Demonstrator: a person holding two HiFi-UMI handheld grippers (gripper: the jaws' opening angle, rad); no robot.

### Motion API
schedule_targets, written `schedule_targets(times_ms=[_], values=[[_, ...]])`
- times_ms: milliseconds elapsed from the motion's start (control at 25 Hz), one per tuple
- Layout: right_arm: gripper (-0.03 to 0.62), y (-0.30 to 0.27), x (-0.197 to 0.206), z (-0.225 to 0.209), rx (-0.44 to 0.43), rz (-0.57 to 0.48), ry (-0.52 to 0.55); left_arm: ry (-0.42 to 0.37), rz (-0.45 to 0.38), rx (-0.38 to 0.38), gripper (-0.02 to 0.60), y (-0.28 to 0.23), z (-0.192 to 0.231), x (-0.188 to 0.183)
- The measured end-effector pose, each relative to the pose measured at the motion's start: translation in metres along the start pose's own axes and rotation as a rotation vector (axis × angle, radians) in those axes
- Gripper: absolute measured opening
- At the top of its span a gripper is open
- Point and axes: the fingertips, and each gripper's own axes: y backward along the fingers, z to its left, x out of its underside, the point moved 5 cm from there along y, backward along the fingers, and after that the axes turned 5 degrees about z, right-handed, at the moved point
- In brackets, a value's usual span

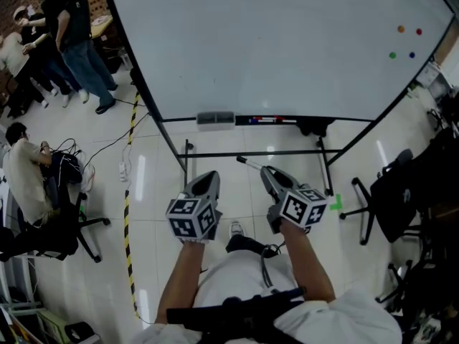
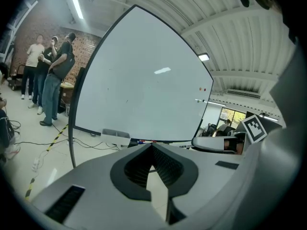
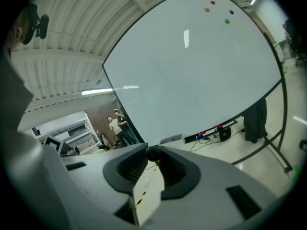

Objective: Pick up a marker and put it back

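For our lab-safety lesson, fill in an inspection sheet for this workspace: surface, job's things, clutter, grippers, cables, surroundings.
Surface: large white whiteboard on a black stand, no writing seen; round coloured magnets top right.
Job's things: slim pale marker in the right gripper; more markers in the board's tray.
Clutter: grey block eraser on the tray.
Grippers: left gripper shut, empty; right gripper shut on the marker.
Cables: black cables and white power strip on the floor, left.
Surroundings: standing people, seated person, black office chairs, yellow-black floor tape.

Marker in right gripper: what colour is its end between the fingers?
Black; the marker shows best in the right gripper view.
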Motion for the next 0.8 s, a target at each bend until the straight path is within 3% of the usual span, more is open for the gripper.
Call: schedule_targets(times_ms=[640, 800], values=[[0.08, -0.018, -0.003, 0.012, -0.06, -0.003, 0.013, -0.041, -0.001, 0.007, -0.003, -0.001, 0.0, -0.005], [0.079, -0.026, -0.004, 0.008, -0.071, 0.004, 0.01, -0.014, -0.005, 0.006, -0.003, -0.004, 0.003, -0.006]])
